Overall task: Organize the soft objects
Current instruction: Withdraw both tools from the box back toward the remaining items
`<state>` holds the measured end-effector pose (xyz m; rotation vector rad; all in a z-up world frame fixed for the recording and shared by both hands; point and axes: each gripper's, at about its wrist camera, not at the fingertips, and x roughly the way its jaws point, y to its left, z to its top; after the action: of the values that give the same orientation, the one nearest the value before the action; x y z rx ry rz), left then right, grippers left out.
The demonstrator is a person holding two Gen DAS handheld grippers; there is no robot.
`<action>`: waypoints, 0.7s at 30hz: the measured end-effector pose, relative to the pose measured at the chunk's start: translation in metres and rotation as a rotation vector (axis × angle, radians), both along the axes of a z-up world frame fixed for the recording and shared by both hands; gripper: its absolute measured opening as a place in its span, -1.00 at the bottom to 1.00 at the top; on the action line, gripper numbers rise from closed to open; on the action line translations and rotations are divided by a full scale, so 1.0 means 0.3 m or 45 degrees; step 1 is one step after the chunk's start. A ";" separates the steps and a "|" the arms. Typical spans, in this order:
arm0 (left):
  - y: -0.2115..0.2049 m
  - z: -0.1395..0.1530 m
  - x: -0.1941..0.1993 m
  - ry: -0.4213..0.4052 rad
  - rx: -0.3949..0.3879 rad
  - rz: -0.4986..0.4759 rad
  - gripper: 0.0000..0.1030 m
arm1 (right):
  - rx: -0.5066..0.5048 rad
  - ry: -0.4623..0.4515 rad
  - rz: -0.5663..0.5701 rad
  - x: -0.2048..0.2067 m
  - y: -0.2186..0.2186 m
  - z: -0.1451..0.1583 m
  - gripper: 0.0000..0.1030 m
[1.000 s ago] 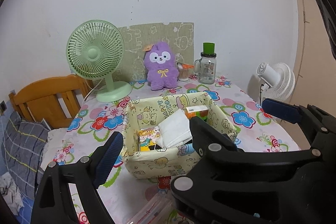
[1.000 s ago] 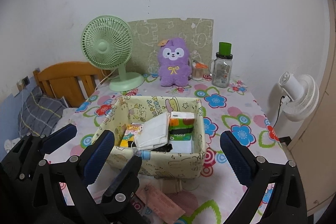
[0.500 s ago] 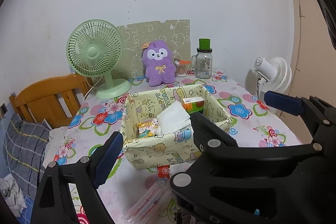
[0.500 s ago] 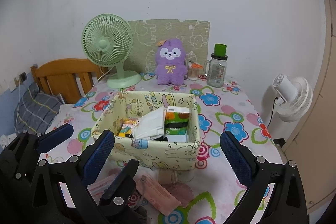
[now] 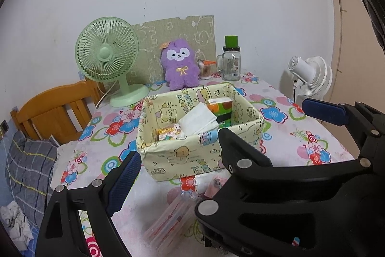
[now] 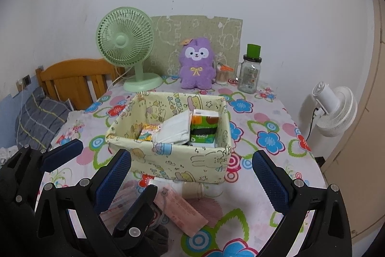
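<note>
From the left wrist camera, the left gripper (image 5: 220, 139) is hovering above the near part of the flowered tablecloth (image 5: 284, 112), its blue-padded jaws standing wide apart with nothing between them. The right gripper's black frame is crossing in front of it at lower right. Ahead, a yellow cartoon-print fabric basket (image 5: 192, 155) is sitting on the cloth, holding a white folded tissue pack (image 5: 197, 121), an orange-and-green tissue packet (image 5: 221, 110) and a small colourful packet (image 5: 168, 133). A clear plastic pack (image 5: 168, 220) is lying on the cloth just before the basket. Behind the basket, a purple plush toy (image 5: 180, 68) is sitting upright against the wall, between a green desk fan (image 5: 108, 59) and a glass jar with a green lid (image 5: 231, 62).

From the right wrist camera, the right gripper (image 6: 191, 180) is also holding its jaws wide apart, empty, framing the basket's (image 6: 168, 158) near wall. A pink flat packet (image 6: 182, 211) is lying on the cloth between the jaws, just in front of the basket. The left gripper (image 6: 60, 155) is showing at lower left. The plush toy (image 6: 197, 64) is standing well behind the basket, with a white floor fan (image 6: 334, 110) off the table's right edge.
</note>
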<state>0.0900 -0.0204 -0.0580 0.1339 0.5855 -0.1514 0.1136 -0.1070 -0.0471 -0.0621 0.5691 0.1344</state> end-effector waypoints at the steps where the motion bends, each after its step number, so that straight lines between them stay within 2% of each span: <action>1: 0.001 -0.004 -0.001 0.001 0.000 0.001 0.79 | -0.003 0.004 0.001 0.000 0.001 -0.004 0.98; 8: 0.011 -0.028 -0.012 0.004 0.013 -0.008 0.79 | -0.013 0.026 0.034 -0.002 0.015 -0.027 0.97; 21: 0.046 -0.113 -0.010 0.070 0.052 -0.026 0.79 | -0.033 0.091 0.062 0.004 0.051 -0.107 0.97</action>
<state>0.0871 -0.0067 -0.0919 0.1759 0.6426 -0.1636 0.1149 -0.0918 -0.0791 -0.0971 0.6409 0.1771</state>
